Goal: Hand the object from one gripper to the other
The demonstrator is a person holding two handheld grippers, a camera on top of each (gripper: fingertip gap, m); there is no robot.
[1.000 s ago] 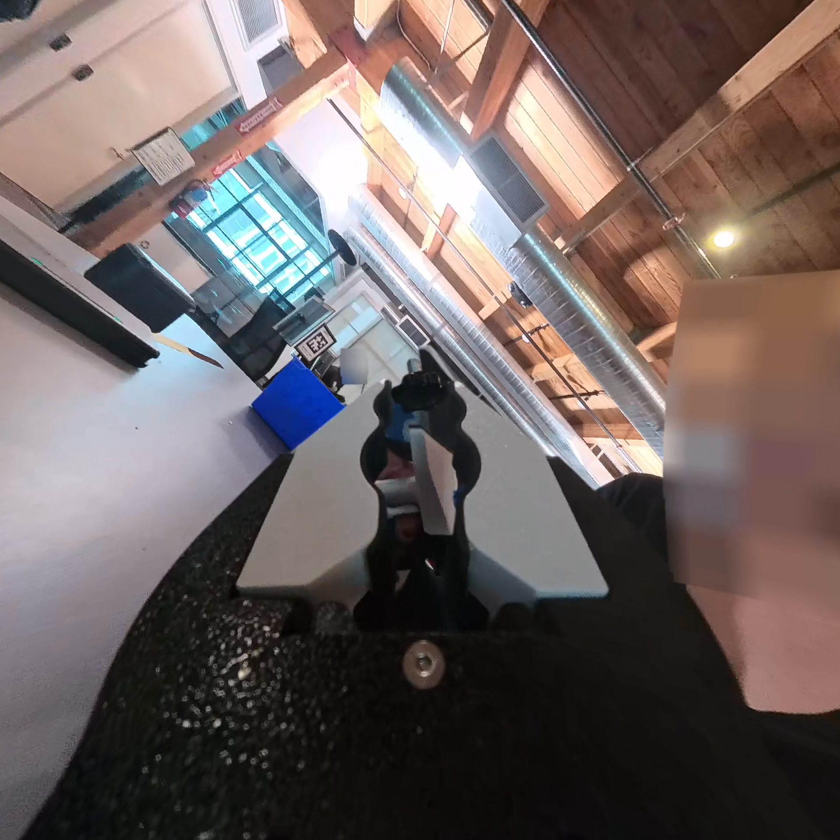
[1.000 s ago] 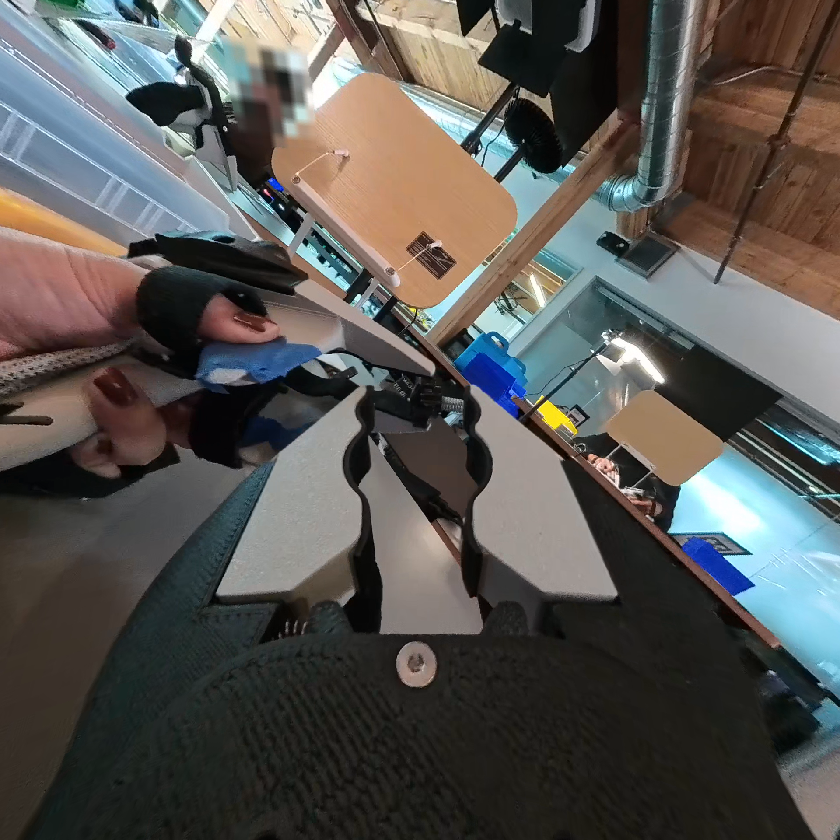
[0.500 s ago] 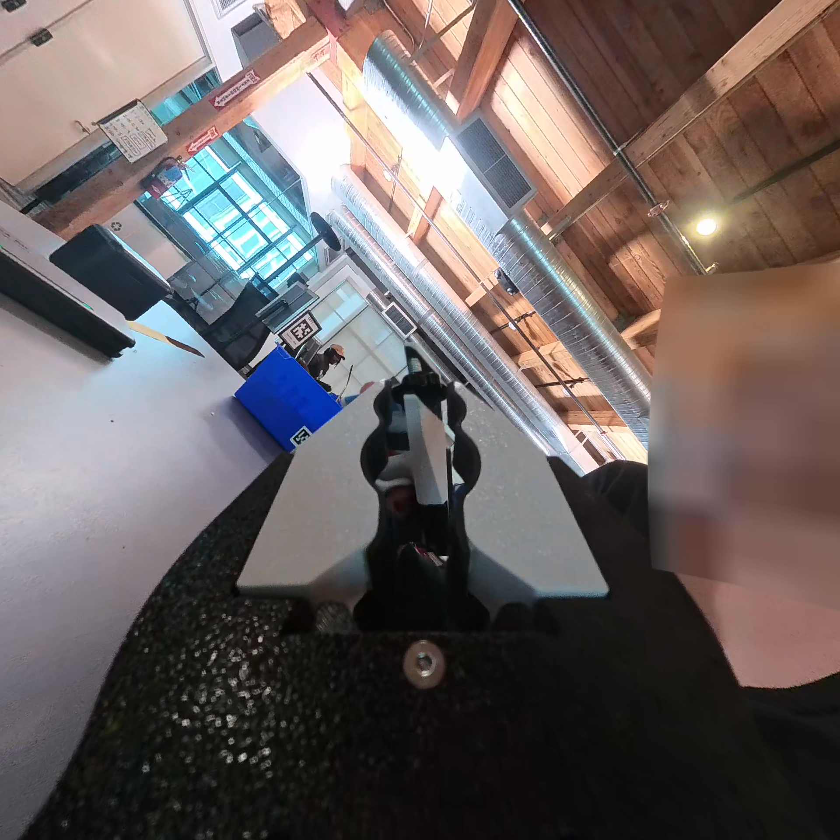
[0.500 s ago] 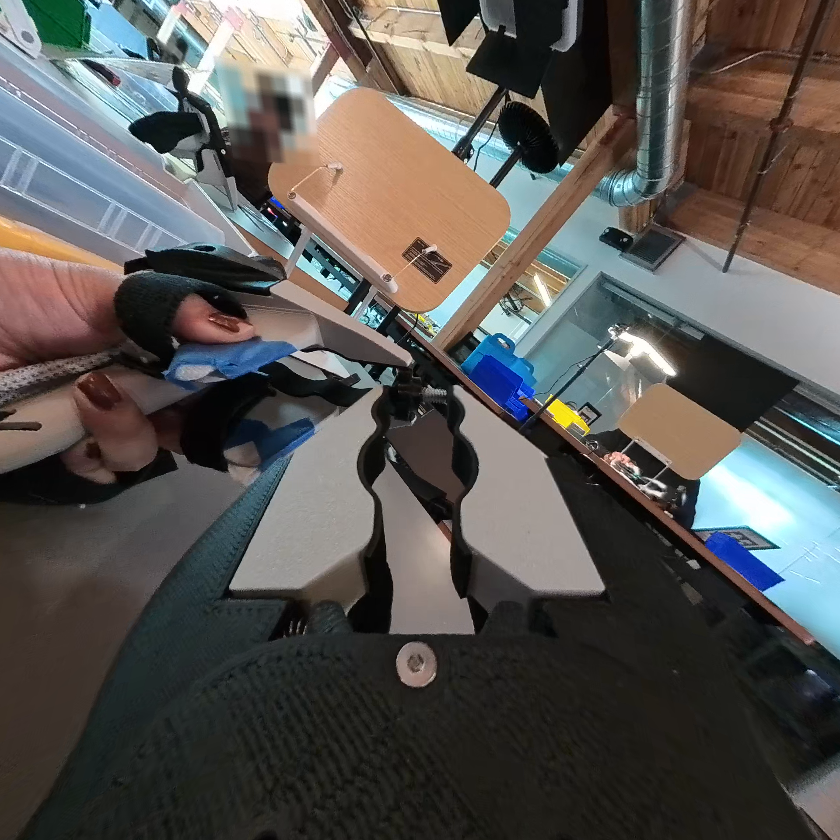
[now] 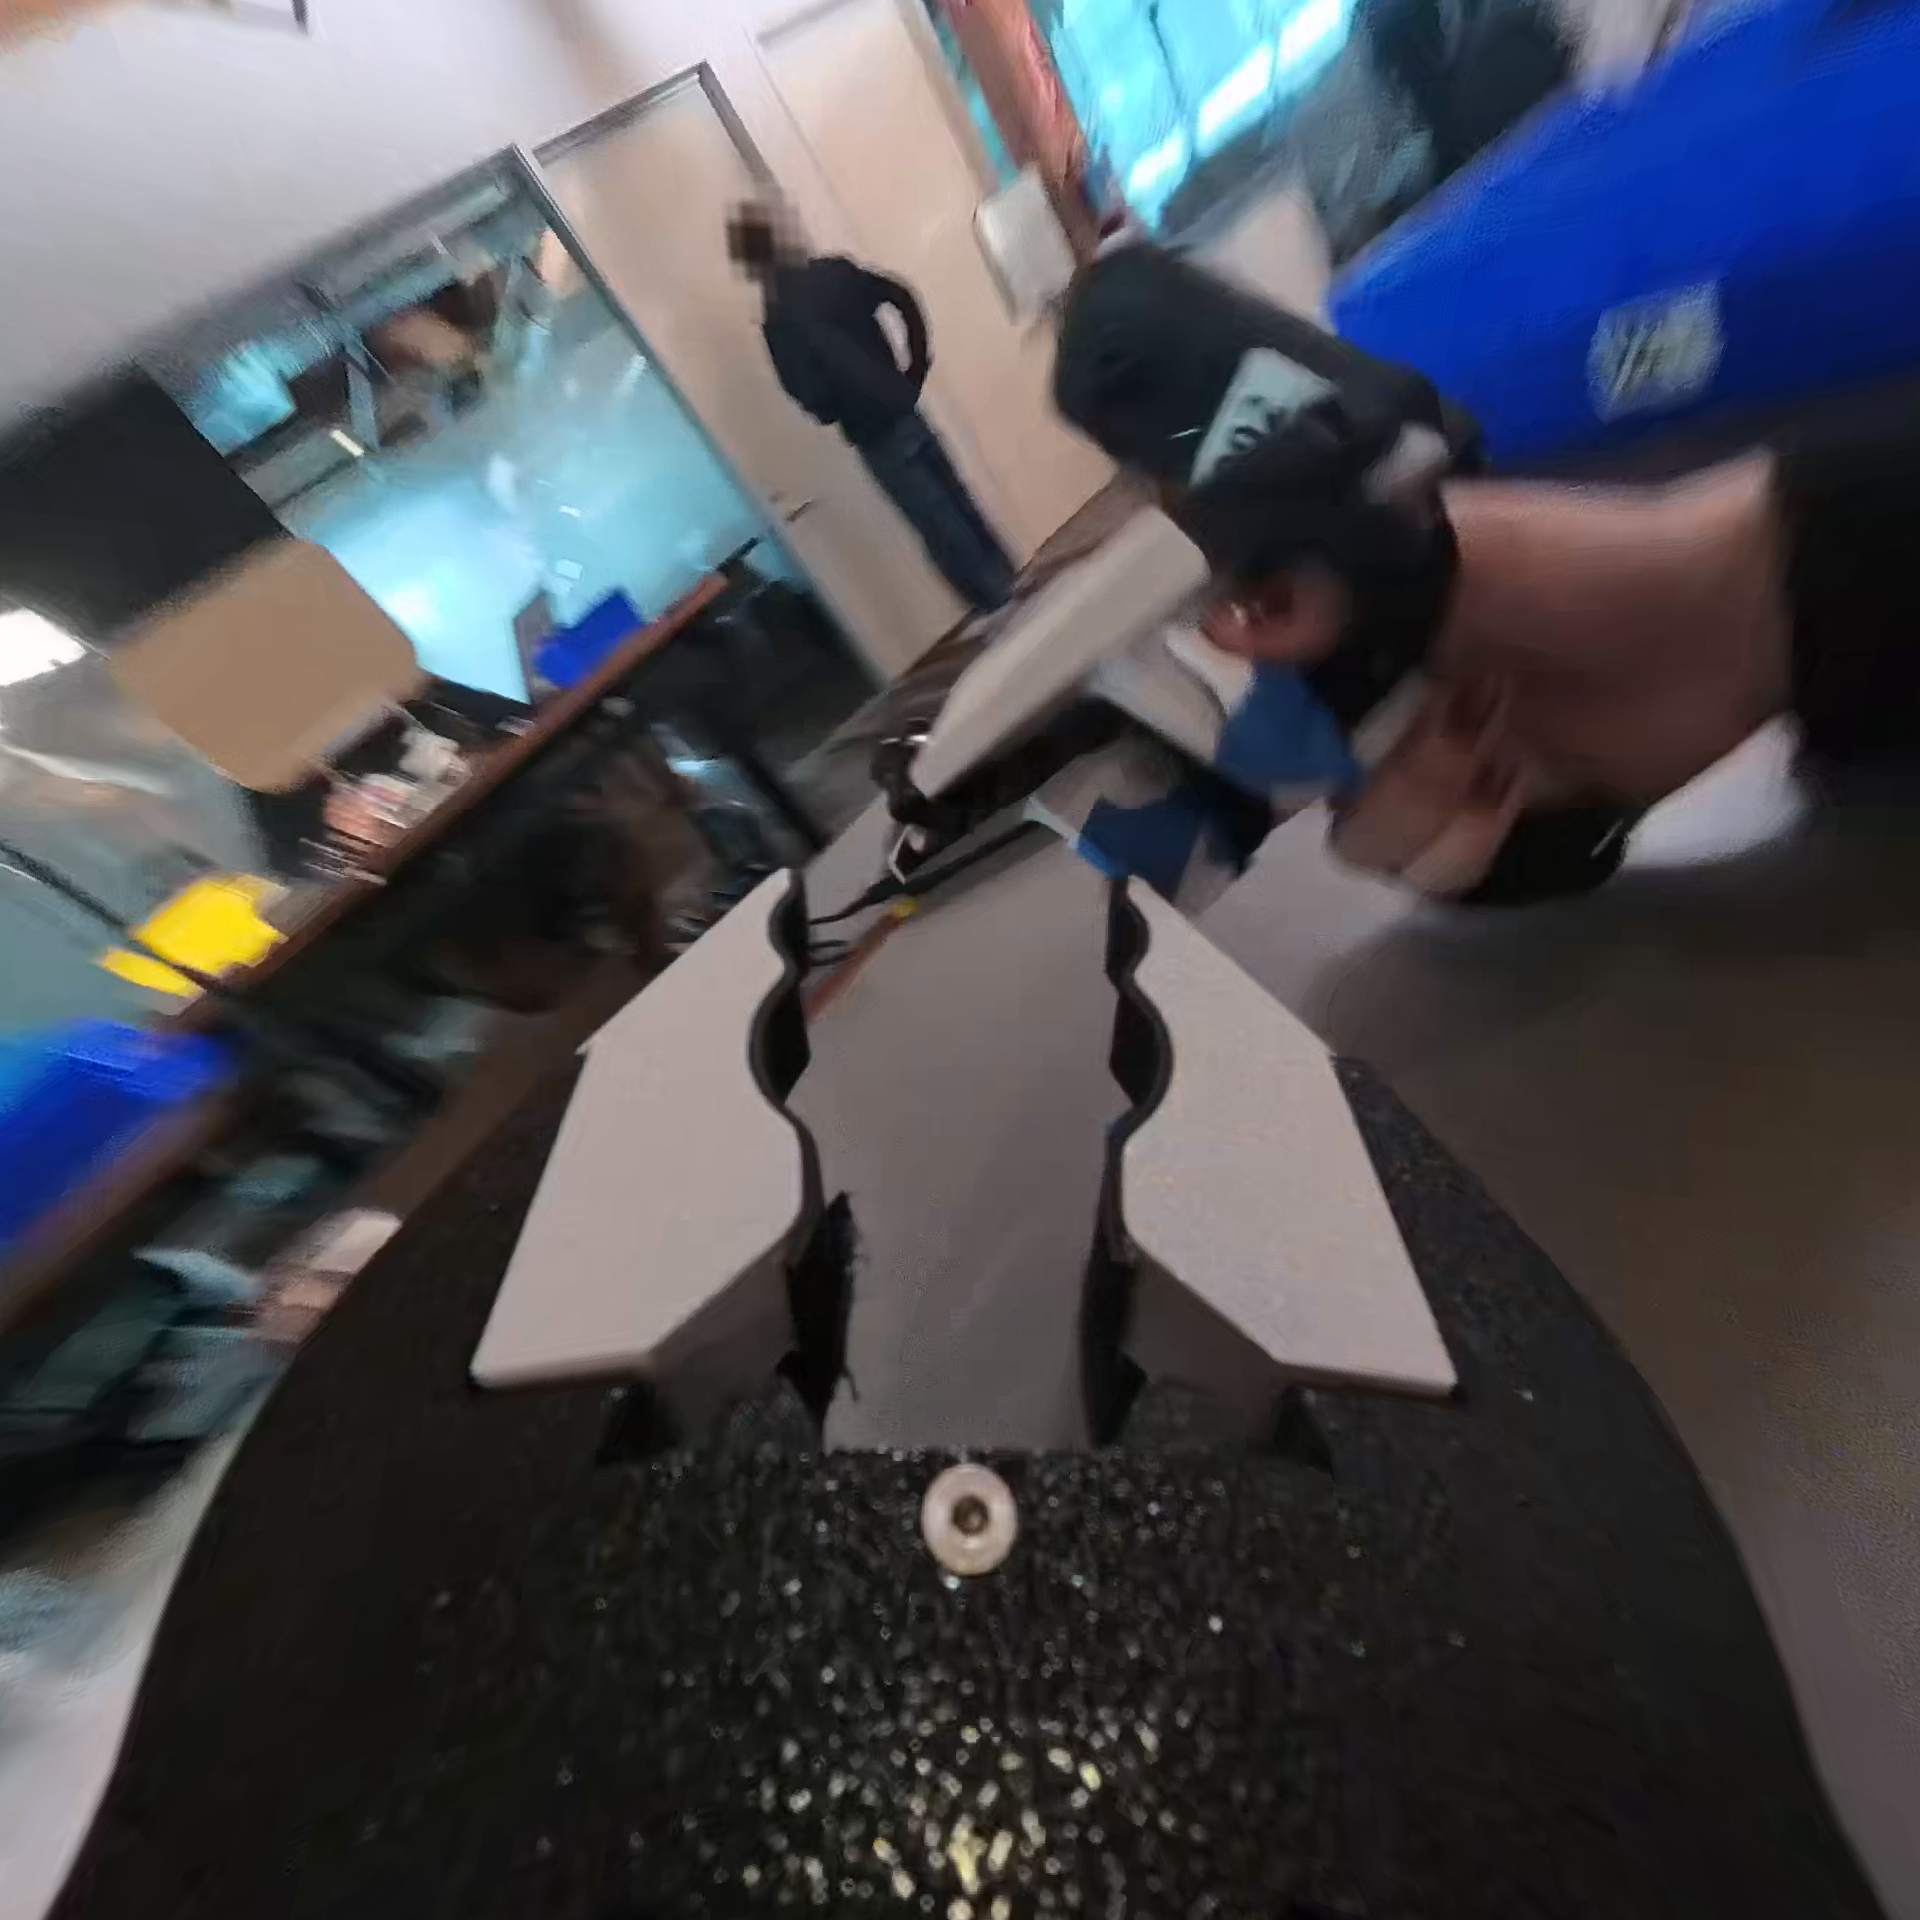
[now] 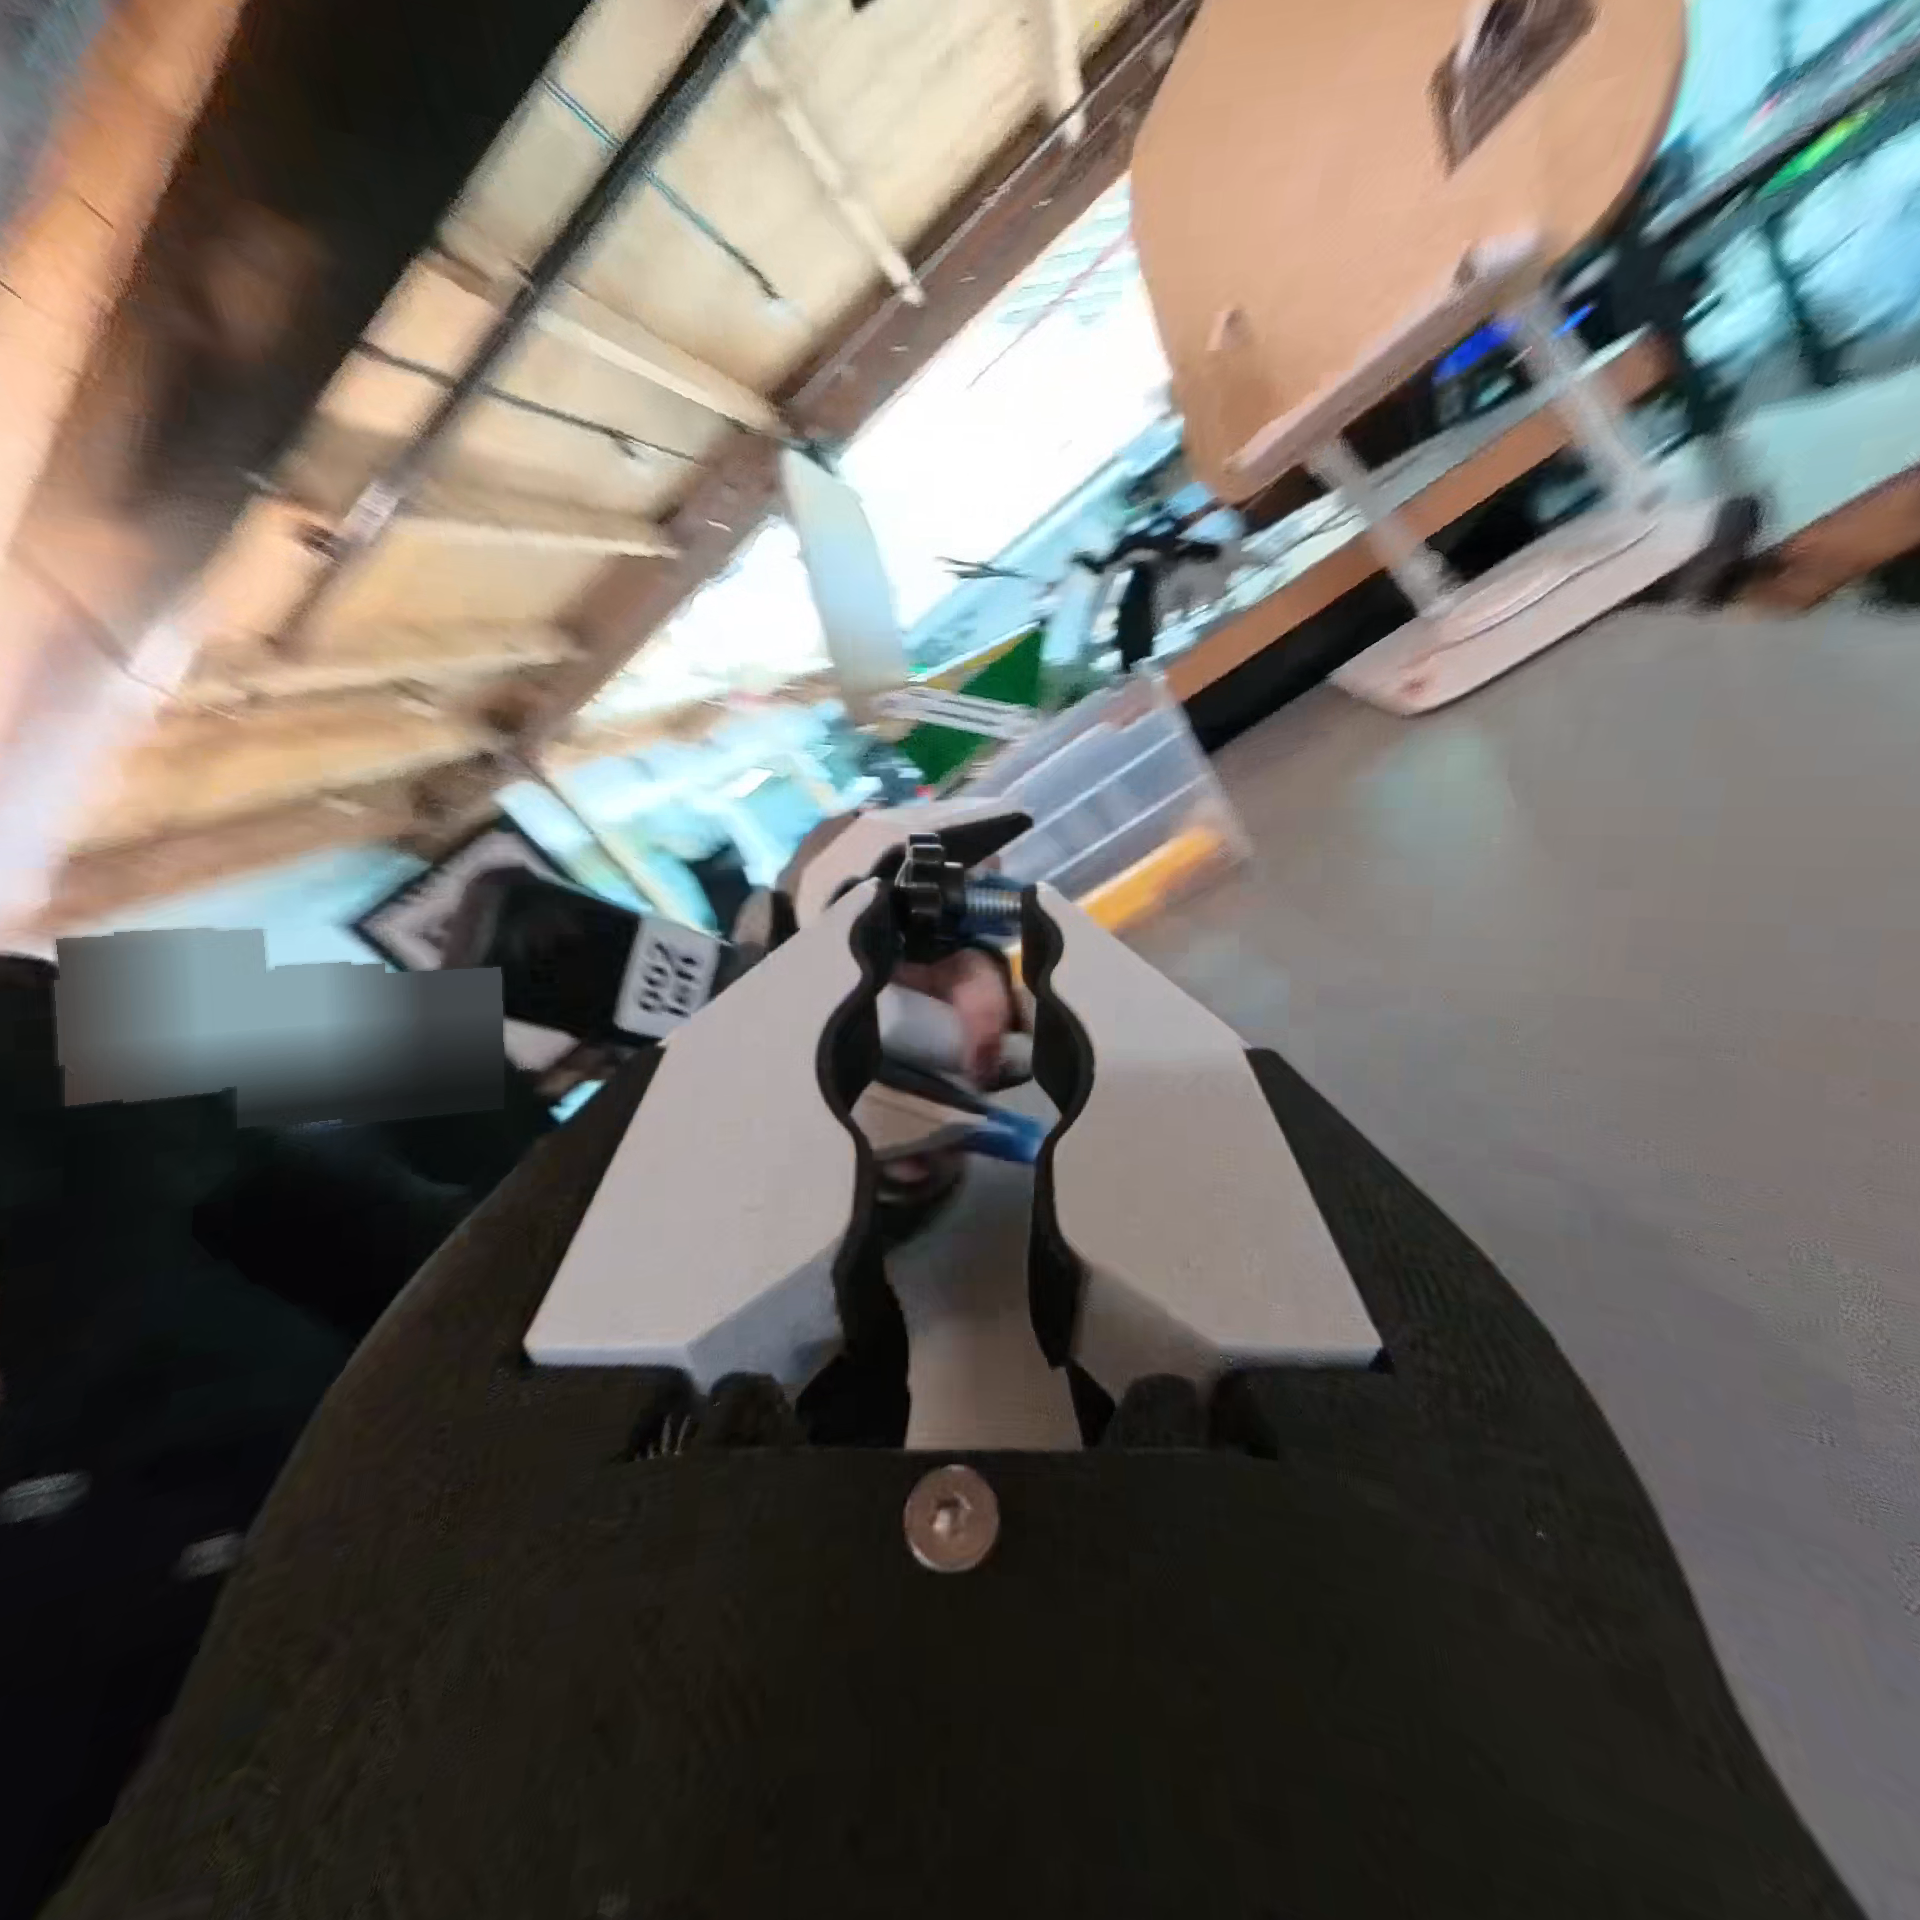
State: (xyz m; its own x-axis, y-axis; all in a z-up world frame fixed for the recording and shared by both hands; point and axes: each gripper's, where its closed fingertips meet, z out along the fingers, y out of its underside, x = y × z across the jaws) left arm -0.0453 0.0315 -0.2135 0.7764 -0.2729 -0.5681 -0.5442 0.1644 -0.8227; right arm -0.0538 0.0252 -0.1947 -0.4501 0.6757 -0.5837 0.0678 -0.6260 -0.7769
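Observation:
The object is a small black knob with a metal spring (image 6: 930, 902). My right gripper (image 6: 954, 909) is shut on it at the fingertips, both pads pressing on it. In the left wrist view my left gripper (image 5: 951, 891) stands wide open with nothing between its fingers. The right gripper's grey finger (image 5: 1049, 655) reaches in from the upper right just beyond them, with the knob (image 5: 902, 774) at its tip. A hand (image 5: 1558, 644) holds that gripper. Both views are blurred by motion.
A grey table top (image 6: 1558, 1039) lies below both grippers. A clear plastic bin (image 6: 1122, 769) and a wooden board on a stand (image 6: 1351, 208) are at the back. A person (image 5: 852, 353) stands far off. A blue bin (image 5: 1610, 260) is at the upper right.
My left gripper has opened and let go of the knob. My right gripper closed on it and keeps it. Both cameras have swung sharply and the grippers have drawn apart.

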